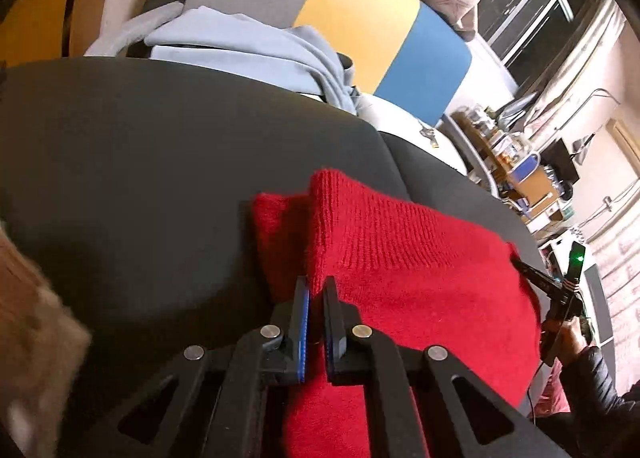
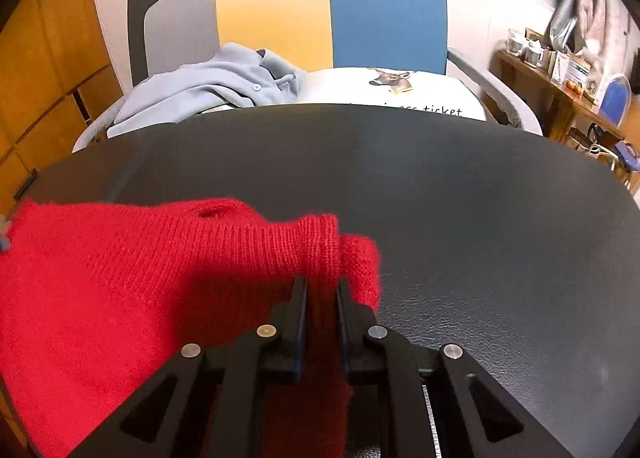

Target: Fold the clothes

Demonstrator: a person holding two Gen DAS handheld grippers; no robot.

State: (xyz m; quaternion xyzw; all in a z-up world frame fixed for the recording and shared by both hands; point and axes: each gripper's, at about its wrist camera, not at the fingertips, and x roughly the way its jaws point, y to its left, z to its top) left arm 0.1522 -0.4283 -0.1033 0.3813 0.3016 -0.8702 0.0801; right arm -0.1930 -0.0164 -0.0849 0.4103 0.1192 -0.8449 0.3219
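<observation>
A red knit sweater (image 1: 400, 278) lies on a dark table (image 1: 160, 162), and both grippers pinch it. The left gripper (image 1: 316, 290) has its two fingers drawn close together on a raised fold of the knit, the ribbed edge standing up between them; one finger carries a blue pad (image 1: 305, 322). The right gripper (image 2: 322, 290) is likewise clamped on a ridge of the same sweater (image 2: 140, 278), with red cloth filling the narrow gap between its fingers and a small lobe of knit bulging out just beside the right finger. In the left wrist view the right gripper (image 1: 532, 272) shows at the sweater's far side, touching the cloth, held by the person's hand (image 1: 568, 338).

The sweater lies along the table's near edge. From the right wrist view it spreads toward the left edge, while the right half of the table (image 2: 480, 238) is bare leather-like surface. A small hole shows in the knit near the top of the fold.

Beyond the table's far edge stands a chair with a grey, yellow and blue back (image 2: 332, 10). On its seat lie a crumpled pale blue shirt (image 2: 216, 86) and, beside it, a white folded item printed with a deer head (image 2: 394, 80). A cluttered shelf (image 2: 560, 70) stands off to the right.
</observation>
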